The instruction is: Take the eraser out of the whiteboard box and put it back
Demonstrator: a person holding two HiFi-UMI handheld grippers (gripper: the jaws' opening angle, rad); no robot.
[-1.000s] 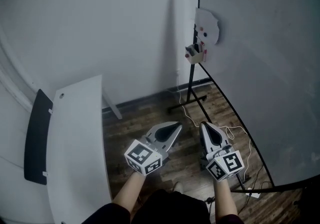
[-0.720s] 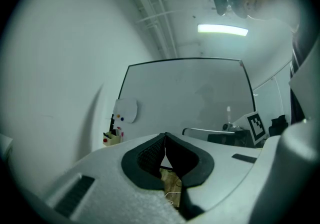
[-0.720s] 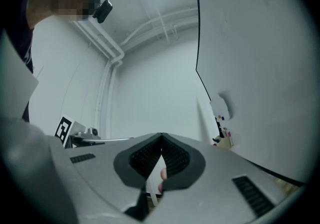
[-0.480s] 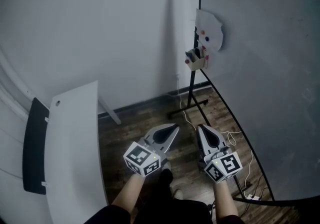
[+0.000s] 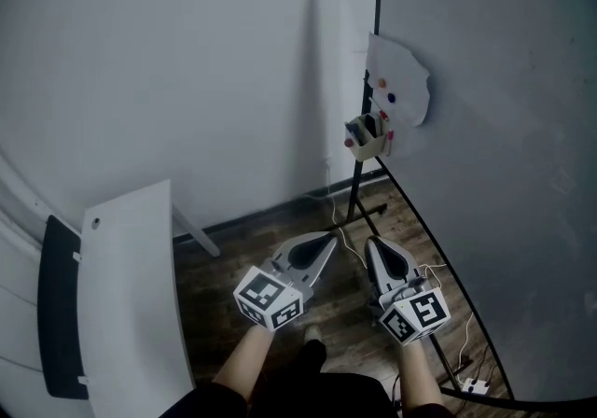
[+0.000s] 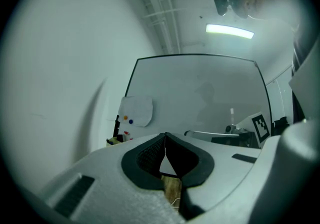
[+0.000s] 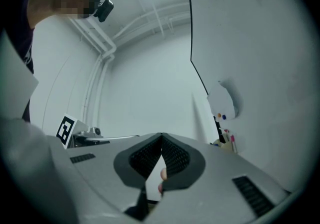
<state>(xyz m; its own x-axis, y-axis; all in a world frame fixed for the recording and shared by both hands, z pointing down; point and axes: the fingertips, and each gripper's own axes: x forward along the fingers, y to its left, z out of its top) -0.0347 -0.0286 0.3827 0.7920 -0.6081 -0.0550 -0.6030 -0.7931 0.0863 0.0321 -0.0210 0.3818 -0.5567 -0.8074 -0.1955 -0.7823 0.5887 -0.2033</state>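
Steer your grey left gripper (image 5: 328, 239) and right gripper (image 5: 375, 244), both shut and empty, to the small tan whiteboard box (image 5: 367, 138) before opening.

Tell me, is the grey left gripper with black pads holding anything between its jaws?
No, the grey left gripper has its black-padded jaws shut tip to tip in its own view, with nothing caught between them.

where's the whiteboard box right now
Head view, right of centre: the box hangs at the left edge of the whiteboard, just below the paper sheet.
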